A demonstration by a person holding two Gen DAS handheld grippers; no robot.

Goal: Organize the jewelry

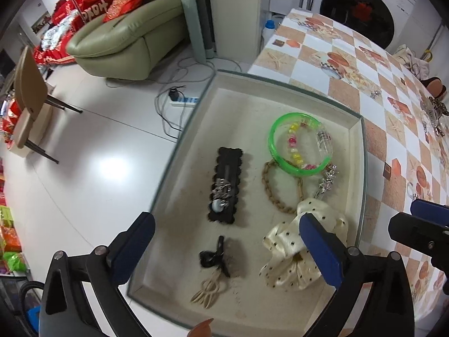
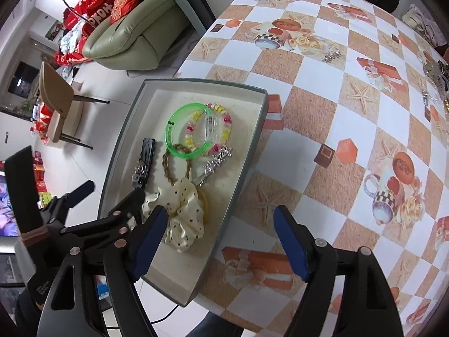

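A shallow grey box (image 1: 280, 92) (image 2: 252, 151) sits at the table's corner. In it lie a green bangle (image 1: 273, 146) (image 2: 169, 140) with a bead bracelet, a black hair clip (image 1: 226, 185) (image 2: 144, 160), a braided band (image 1: 269, 191), a silver piece (image 1: 327, 181) (image 2: 217, 160), a cream dotted scrunchie (image 1: 286, 252) (image 2: 185, 213) and a small black clip (image 1: 216, 255). My left gripper (image 1: 224, 250) is open and empty over the box's near end. My right gripper (image 2: 219, 241) is open and empty, over the box's right edge.
The checkered tablecloth (image 2: 350, 129) carries loose silver jewelry (image 2: 332, 54) mid-table and more pieces at the far right edge (image 2: 437, 81) (image 1: 433, 112). Off the table's left edge are the floor, a power strip (image 1: 183, 101), a chair (image 1: 28, 104) and a sofa (image 1: 126, 36).
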